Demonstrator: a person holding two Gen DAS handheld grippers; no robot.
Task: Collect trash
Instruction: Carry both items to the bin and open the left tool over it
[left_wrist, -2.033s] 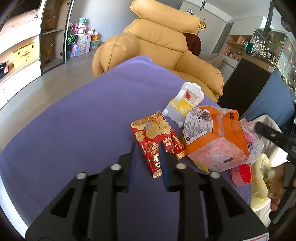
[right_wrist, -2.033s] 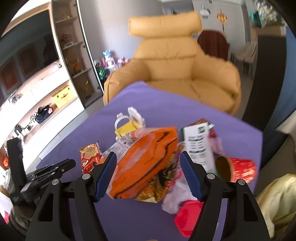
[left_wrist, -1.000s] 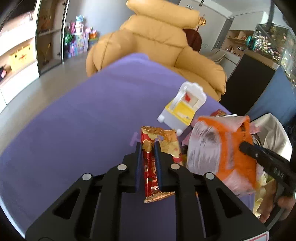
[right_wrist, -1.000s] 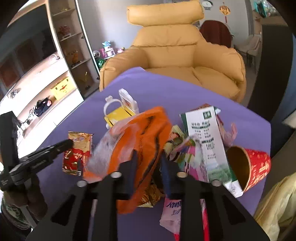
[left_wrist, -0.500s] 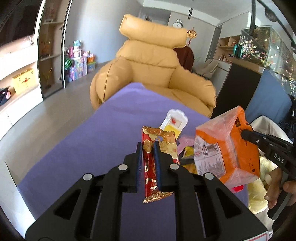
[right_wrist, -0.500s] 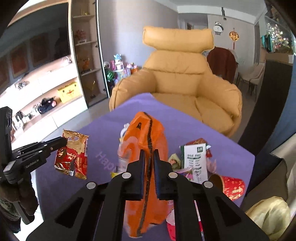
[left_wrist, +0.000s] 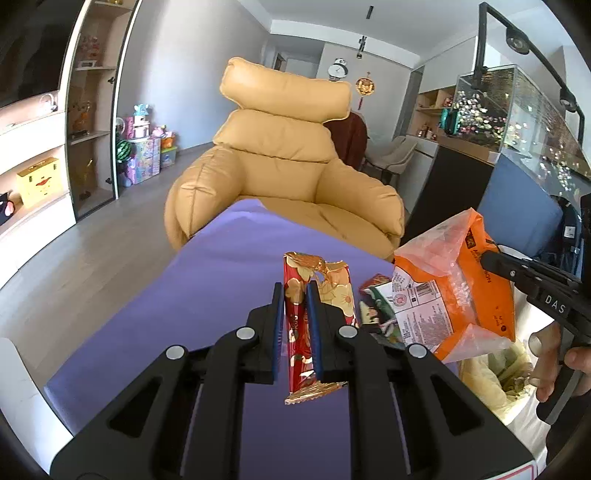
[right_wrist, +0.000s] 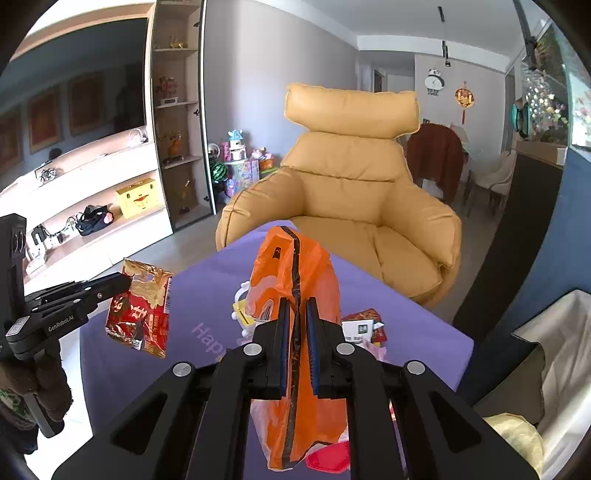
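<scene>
My left gripper (left_wrist: 295, 291) is shut on a red and gold snack wrapper (left_wrist: 325, 280), which hangs clear above the purple table (left_wrist: 229, 280). In the right wrist view that same wrapper (right_wrist: 142, 306) shows at the left, pinched by the left gripper (right_wrist: 125, 282). My right gripper (right_wrist: 295, 306) is shut on an orange plastic bag (right_wrist: 295, 266), lifted off the table (right_wrist: 424, 339). From the left wrist view the orange bag (left_wrist: 450, 291) hangs at the right, held by the right gripper (left_wrist: 487, 258).
More wrappers (left_wrist: 376, 306) and a yellow and white toy (right_wrist: 242, 310) lie on the table with a red cup (right_wrist: 328, 458). A yellow bag (left_wrist: 487, 380) sits open at the right edge. A tan armchair (left_wrist: 280, 177) stands behind the table.
Both grippers have risen with their loads: the snack wrapper and the orange bag came up off the table. The right gripper's jaws closed tight on the bag.
</scene>
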